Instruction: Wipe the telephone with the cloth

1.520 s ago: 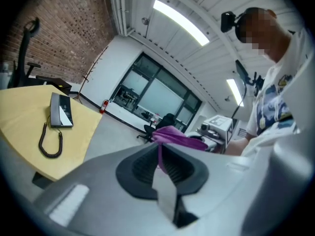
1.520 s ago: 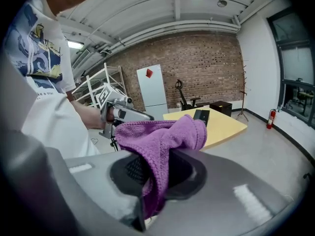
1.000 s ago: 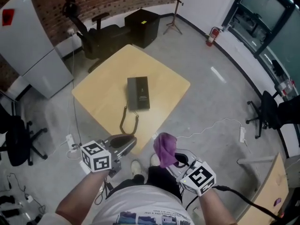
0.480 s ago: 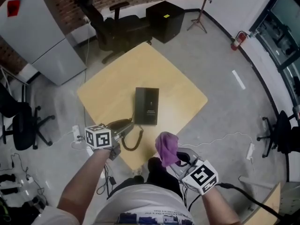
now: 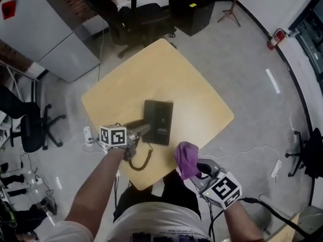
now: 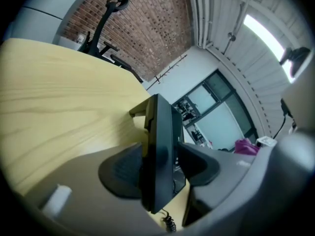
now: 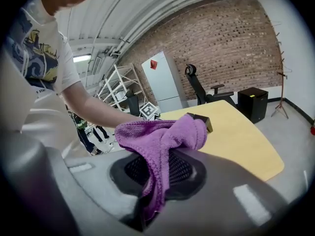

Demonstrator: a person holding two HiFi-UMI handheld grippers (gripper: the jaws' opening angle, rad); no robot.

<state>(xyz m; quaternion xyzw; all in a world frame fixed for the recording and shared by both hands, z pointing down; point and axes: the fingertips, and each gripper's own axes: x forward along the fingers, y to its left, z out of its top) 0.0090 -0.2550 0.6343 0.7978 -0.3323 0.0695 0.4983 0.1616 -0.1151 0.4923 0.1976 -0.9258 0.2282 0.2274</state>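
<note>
Head view: the telephone point(image 5: 158, 121) lies on the bench point(image 5: 166, 69), with the left gripper point(image 5: 143, 131) at its near end.

Left gripper view: its jaws are opening, and the telephone's edge stands between them.

Right gripper view: the right gripper point(image 7: 157, 176) has its jaws clamped on the purple cloth point(image 7: 162, 134).

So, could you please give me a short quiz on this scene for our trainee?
1. What is the right gripper shut on? A) a sponge B) a purple cloth C) nothing
2. True or false: the telephone lies on the floor.
3. What stands between the jaws of the left gripper?
Key: 1 B. 2 False: it lies on the wooden table. 3 The telephone's edge; those jaws are opening.
</note>
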